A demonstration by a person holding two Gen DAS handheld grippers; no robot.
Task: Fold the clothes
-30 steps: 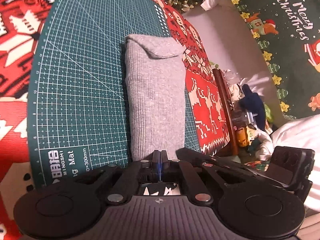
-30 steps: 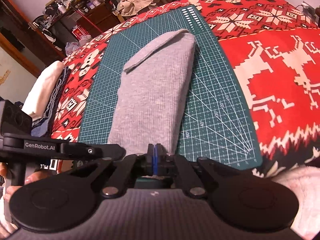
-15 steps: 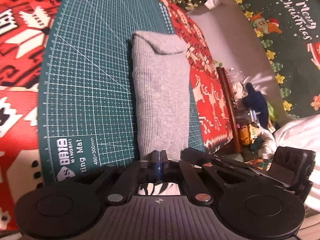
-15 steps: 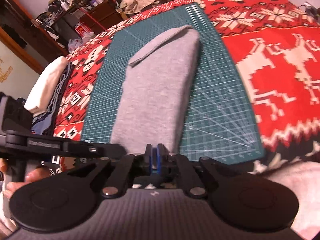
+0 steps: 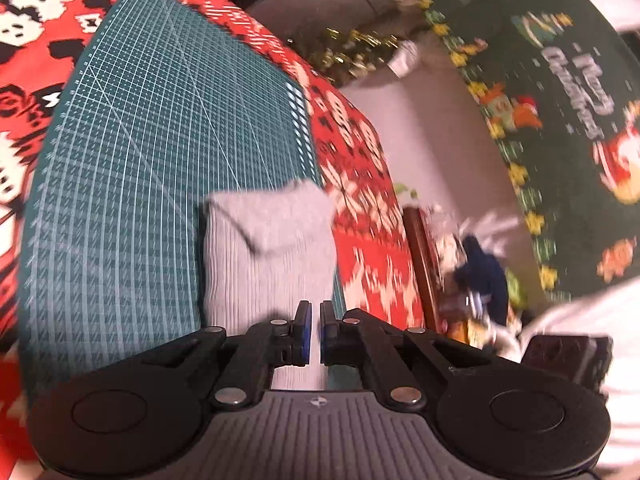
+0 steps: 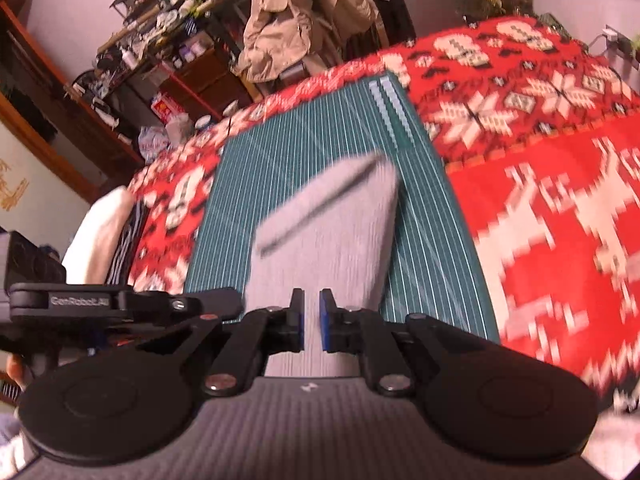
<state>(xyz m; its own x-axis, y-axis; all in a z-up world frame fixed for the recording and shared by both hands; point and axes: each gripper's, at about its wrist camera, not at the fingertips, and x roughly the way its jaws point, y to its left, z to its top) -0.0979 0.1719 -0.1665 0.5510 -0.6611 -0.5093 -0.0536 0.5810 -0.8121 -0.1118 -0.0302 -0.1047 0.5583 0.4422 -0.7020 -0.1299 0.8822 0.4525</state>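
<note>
- Grippers side by side at the near end of the grey garment (image 5: 272, 264); I see both angled down over it.
- My left gripper (image 5: 314, 334): pads stand slightly apart, grey fabric showing in the gap; whether it is pinched I cannot tell.
- My right gripper (image 6: 311, 322): jaws opening, cloth visible between the pads, not pressed.
- Garment: folded long, running toward 12 o'clock on the green cutting mat (image 6: 304, 156).
- Mat lies on the red patterned cloth (image 6: 560, 184); containers: I see none.

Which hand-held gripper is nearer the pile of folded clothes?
Left. The left hand-held gripper is just beside the pile; the right hand-held gripper is farther, with the left one between it and the pile.
</note>
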